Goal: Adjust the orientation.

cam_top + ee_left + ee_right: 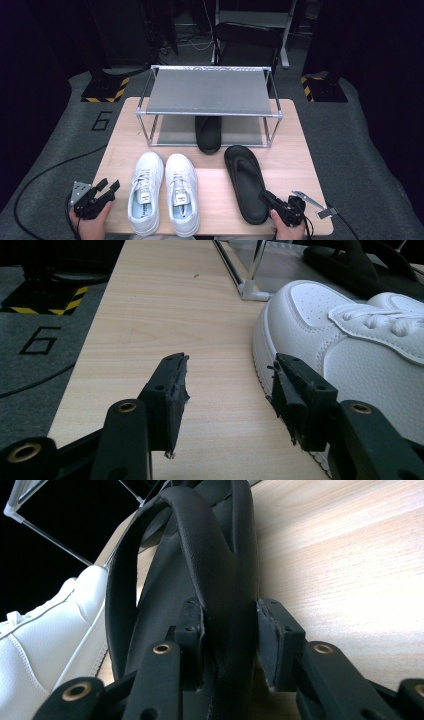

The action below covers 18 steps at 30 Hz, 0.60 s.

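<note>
While the right gripper (276,206) sits at the lower right of the high view, its fingers (192,630) are closed partway onto the heel end of the loose black sandal (246,182), pads pressing the edge of the sole and the strap root from both sides in the right gripper view. Judgement: the step in hand is carrying this sandal to the rack; the grip is near the heel, so the long toe end will likely droop, and a level lift with the toe led in first should clear the frame. Left gripper (102,194), lower left of the high view, rests beside the left white sneaker (350,350); its fingers (170,390) stand wide apart with bare table (165,315) between them, holding nothing. Second white sneaker (181,192) lies just beside the first, centre frame, toes pointing away. Farther up, the metal shoe rack (210,92) stands at the table's far edge: top shelf bare, lower shelf holding the other black sandal (208,134), its heel jutting out past the front rail. Space remains to that sandal's right, by my estimate.
</note>
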Available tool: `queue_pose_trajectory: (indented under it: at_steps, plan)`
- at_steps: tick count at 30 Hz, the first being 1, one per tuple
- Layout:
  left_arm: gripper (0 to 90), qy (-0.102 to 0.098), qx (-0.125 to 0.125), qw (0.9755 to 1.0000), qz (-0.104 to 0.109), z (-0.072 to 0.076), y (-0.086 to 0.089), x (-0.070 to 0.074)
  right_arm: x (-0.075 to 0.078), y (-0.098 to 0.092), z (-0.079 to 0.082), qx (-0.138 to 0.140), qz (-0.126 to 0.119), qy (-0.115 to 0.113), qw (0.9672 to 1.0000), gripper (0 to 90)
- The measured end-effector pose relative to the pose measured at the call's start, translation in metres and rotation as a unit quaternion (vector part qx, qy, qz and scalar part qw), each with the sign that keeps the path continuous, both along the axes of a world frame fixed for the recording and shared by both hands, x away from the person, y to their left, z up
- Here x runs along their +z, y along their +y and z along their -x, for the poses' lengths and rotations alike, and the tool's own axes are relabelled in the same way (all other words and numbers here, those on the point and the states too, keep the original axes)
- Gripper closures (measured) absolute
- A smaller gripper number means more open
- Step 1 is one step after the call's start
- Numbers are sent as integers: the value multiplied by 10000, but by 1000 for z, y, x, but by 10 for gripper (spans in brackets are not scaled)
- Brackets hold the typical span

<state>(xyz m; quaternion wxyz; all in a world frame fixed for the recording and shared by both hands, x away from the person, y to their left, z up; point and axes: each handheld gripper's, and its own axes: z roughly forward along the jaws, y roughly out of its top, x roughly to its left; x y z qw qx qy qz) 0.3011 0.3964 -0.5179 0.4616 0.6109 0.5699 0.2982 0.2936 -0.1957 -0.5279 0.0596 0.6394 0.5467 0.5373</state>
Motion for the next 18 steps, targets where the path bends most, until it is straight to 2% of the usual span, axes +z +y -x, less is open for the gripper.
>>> queue_pose_trajectory:
  at_steps: [18]
  plan:
    - [473,0,-5,10000,-11,0,0,0,4,-6,-2,-161,-43,-125,9998,650]
